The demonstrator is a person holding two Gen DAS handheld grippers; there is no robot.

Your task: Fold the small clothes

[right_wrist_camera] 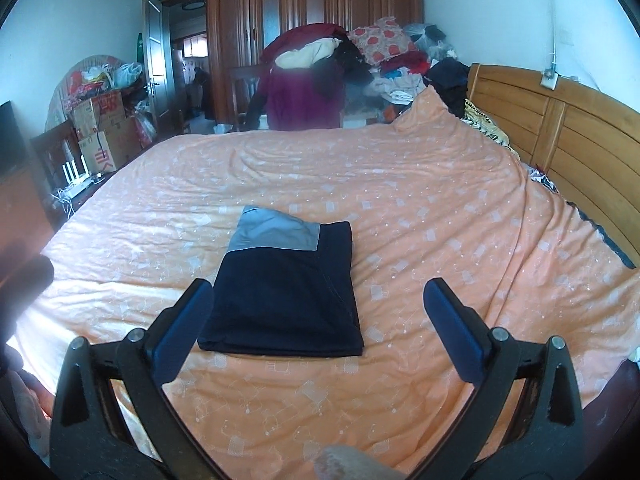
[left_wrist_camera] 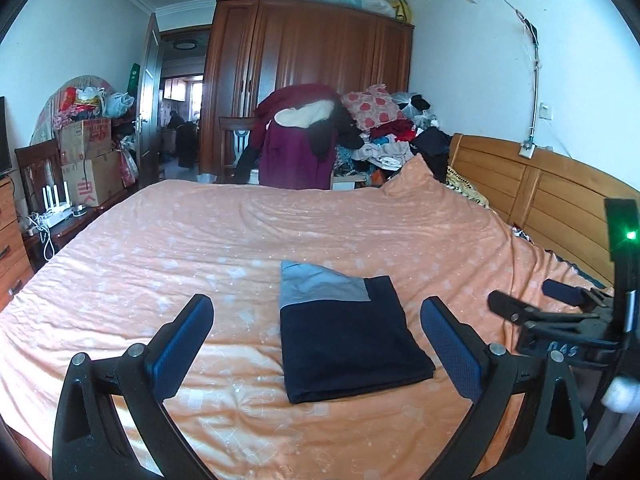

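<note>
a blurred pale shape (right_wrist_camera: 344, 462) sits cut off below.

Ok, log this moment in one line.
left gripper: open | right gripper: open | shorts: folded, flat on bed, untouched

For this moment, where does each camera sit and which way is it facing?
Left wrist view: sits on the left tongs, open, looking across the orange bedspread at the folded dark garment toward the wardrobe; the right tongs show at its right edge.
Right wrist view: sits on the right tongs, open, facing the same way; the garment lies left of centre, no other tongs clearly visible.
Shared: garment, bedspread, wardrobe, wooden headboard, clothes pile.
</note>
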